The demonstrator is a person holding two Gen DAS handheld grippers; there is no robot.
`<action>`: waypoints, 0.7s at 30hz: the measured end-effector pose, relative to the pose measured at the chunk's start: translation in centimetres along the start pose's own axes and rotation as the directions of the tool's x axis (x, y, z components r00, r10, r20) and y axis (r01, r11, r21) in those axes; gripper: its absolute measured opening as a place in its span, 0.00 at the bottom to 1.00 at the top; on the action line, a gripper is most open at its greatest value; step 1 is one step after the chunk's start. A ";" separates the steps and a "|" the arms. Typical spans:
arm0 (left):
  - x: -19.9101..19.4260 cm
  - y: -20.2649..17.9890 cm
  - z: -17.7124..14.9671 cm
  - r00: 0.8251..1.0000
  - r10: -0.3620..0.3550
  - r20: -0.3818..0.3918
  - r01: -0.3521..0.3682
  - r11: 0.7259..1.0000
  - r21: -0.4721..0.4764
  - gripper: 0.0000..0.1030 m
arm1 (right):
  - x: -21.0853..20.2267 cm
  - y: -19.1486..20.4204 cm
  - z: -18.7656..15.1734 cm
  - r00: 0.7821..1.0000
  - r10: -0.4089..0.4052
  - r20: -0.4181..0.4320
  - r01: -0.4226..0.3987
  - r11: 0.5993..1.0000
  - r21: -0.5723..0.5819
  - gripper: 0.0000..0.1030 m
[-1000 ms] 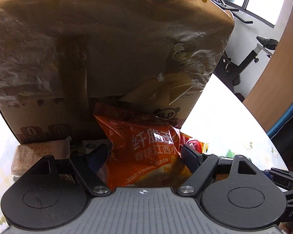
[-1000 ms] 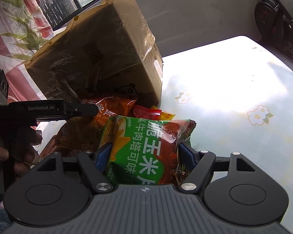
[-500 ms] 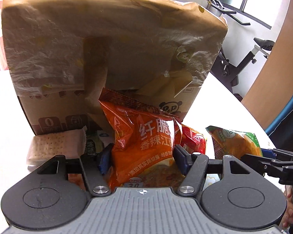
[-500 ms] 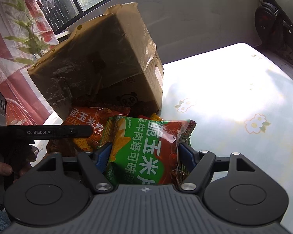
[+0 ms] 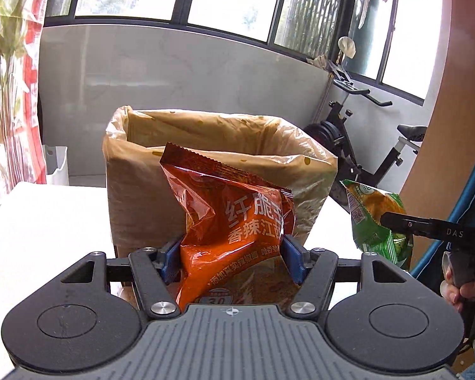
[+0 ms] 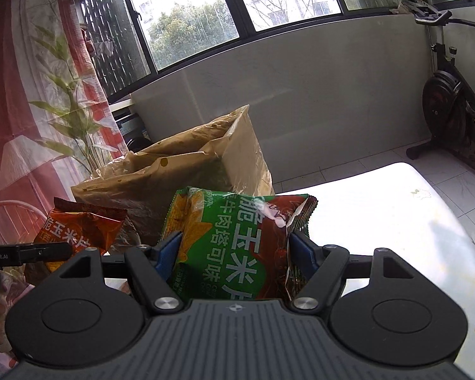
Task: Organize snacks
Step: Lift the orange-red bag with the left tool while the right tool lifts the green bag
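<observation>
Both bags have come up a lot since the earlier frames: back then you had them low by the base of the box, with crackers and other packets on the table in view, and now you're level with the box's open top. Your left gripper [image 5: 232, 259] is clamped on the orange snack bag [image 5: 234, 224], blue pads [image 5: 293, 261] pressing in on both sides so the foil is crumpled between them, the serrated top edge sticking up in front of the box rim. Your right gripper [image 6: 236, 258] is pinching the green snack bag [image 6: 237, 240] the same way, held upright just in front of the near corner of the box.

From the left wrist view the green bag [image 5: 375, 221] shows off to the right with the other gripper's black finger across it; from the right wrist view the orange bag [image 6: 79, 231] sits at the left, just beside the box.

Past the bags is the cardboard box [image 5: 142, 196], lined with a brownish plastic bag [image 5: 205, 126] folded over the rim, open on top. I can't see what's inside it. It stands on the white table [image 6: 395, 209], which has a little flower print. Behind all that: a grey wall, the windows, an exercise bike [image 6: 452, 101] and a red-and-white curtain [image 6: 31, 95].
</observation>
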State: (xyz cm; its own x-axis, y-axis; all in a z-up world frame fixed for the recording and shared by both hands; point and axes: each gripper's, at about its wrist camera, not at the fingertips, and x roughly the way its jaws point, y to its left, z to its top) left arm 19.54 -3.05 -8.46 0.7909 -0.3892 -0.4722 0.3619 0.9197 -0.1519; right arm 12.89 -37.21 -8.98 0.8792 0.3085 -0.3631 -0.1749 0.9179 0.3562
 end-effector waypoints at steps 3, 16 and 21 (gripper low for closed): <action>-1.4 0.2 1.6 0.998 0.011 0.057 -0.011 1.000 -0.007 0.65 | 0.4 0.9 1.4 0.999 0.029 0.024 -0.028 0.999 -0.023 0.72; 0.0 -0.8 11.1 0.971 0.071 0.229 -0.093 0.992 0.088 0.65 | 6.1 5.5 10.6 0.978 0.162 0.135 -0.138 0.976 -0.170 0.72; 3.0 -1.0 13.1 0.975 0.096 0.201 -0.118 0.988 0.100 0.65 | 11.4 7.1 12.2 0.981 0.155 0.117 -0.121 0.960 -0.253 0.72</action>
State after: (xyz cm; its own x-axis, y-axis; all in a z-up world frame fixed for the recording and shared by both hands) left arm 28.01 -5.81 1.69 0.9050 -0.3015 -0.3000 0.3137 0.9495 -0.0078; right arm 27.07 -30.25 -0.05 0.8873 0.4155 -0.2000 -0.3868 0.9067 0.1680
